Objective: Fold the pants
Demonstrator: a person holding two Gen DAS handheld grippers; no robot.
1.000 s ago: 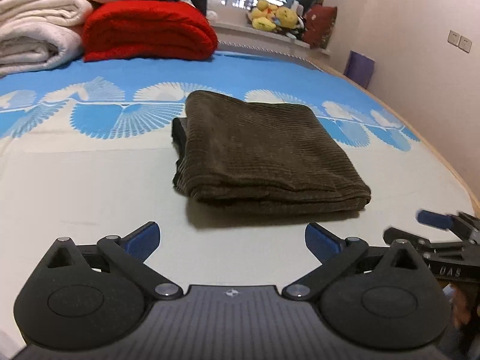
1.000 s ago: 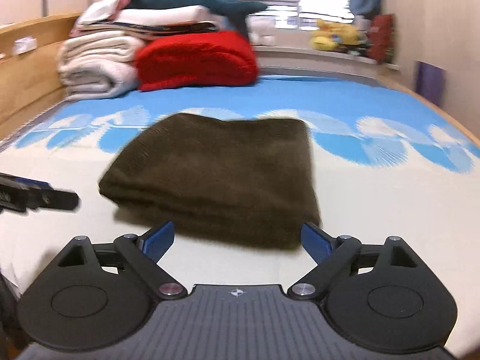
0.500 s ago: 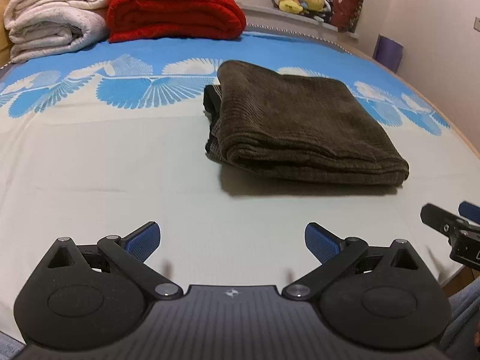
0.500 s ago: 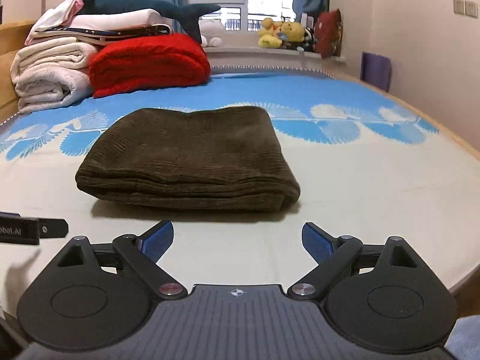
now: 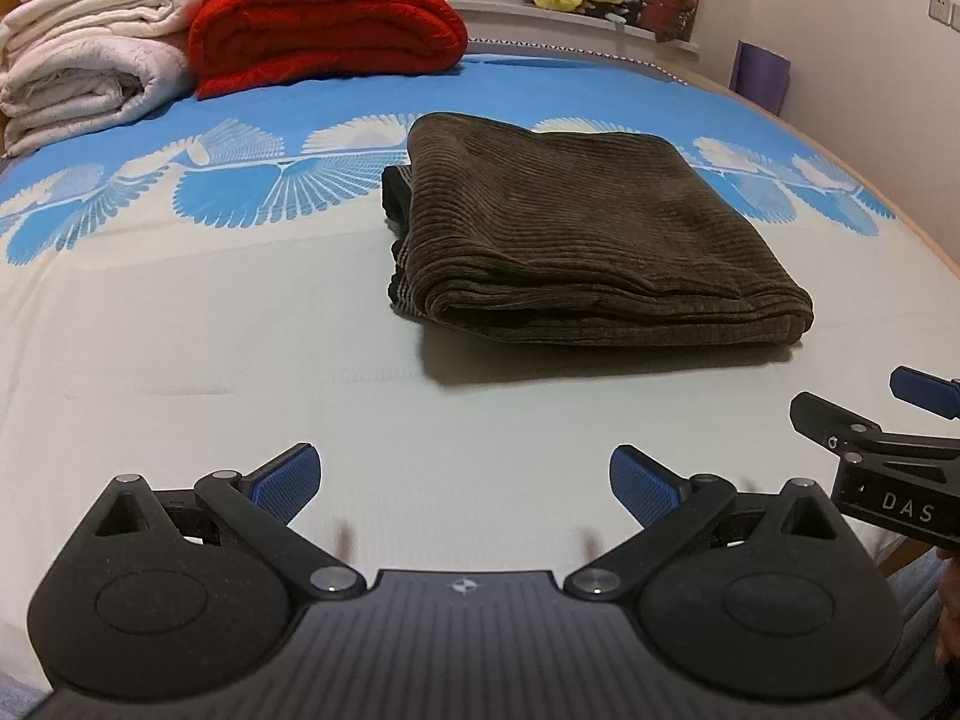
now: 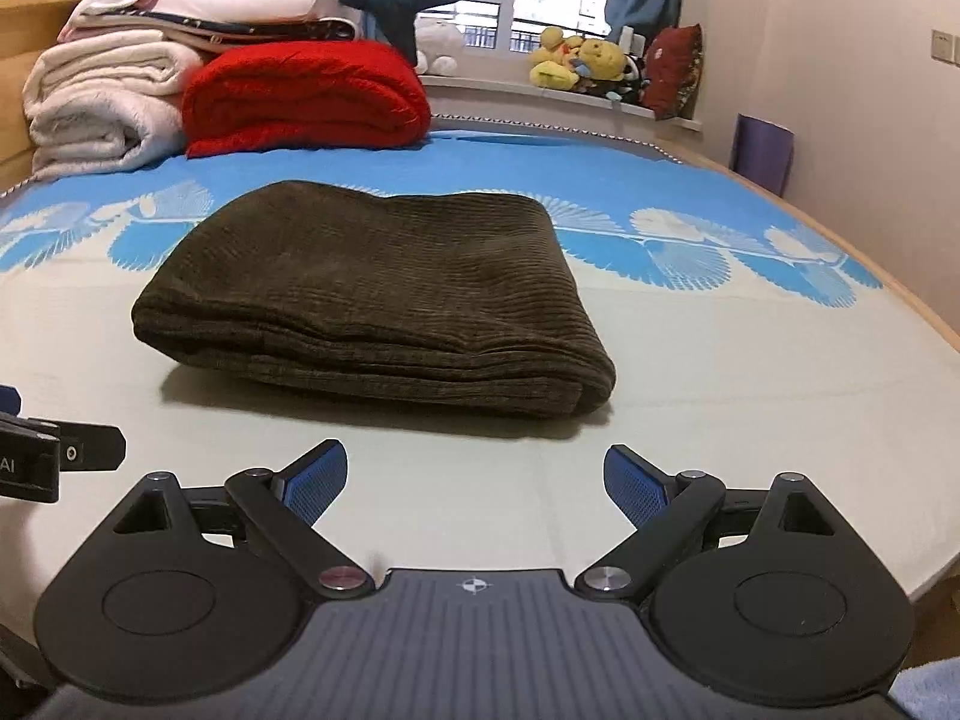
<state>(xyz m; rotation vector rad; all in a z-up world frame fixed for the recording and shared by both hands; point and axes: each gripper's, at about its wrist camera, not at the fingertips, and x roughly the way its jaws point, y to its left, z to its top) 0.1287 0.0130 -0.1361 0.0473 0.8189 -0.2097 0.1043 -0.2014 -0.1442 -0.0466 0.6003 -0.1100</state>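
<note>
**Pants look folded, both grippers backed off**

Bedroom setup: a bed (image 5: 180, 360) with a pale sheet that turns blue with a white fan print toward the far end. Stacked at the far left are some white blankets (image 5: 90, 72) and a red blanket (image 5: 324, 24), and there are stuffed toys (image 6: 576, 60) on the windowsill behind.

The pants (image 5: 576, 234) are brown corduroy, sitting roughly mid-bed as a compact, thick rectangle, several layers deep. In the left camera the rounded fold faces near and the stacked edges sit on the left side, where a darker bit pokes out a little. Nothing is touching them.

The left gripper (image 5: 465, 483) has its fingers spread wide with nothing between them, hovering over bare sheet on the near side of the pants. The right gripper (image 6: 474, 480) is the same: spread wide, empty, near the bundle's front edge but apart from it. Each one shows up at the edge of the other's view, so they're side by side.

My read is that the folding itself is basically done and this is the check-and-leave stage. If you want to do it well, keep both tools clear so a finger doesn't snag the top layer and drag it open. The only thing I'd maybe tidy is that dark bit sticking out on the left; a gentle nudge inward from the side would do it, not a pinch and lift, since lifting would likely loosen the stack.
</note>
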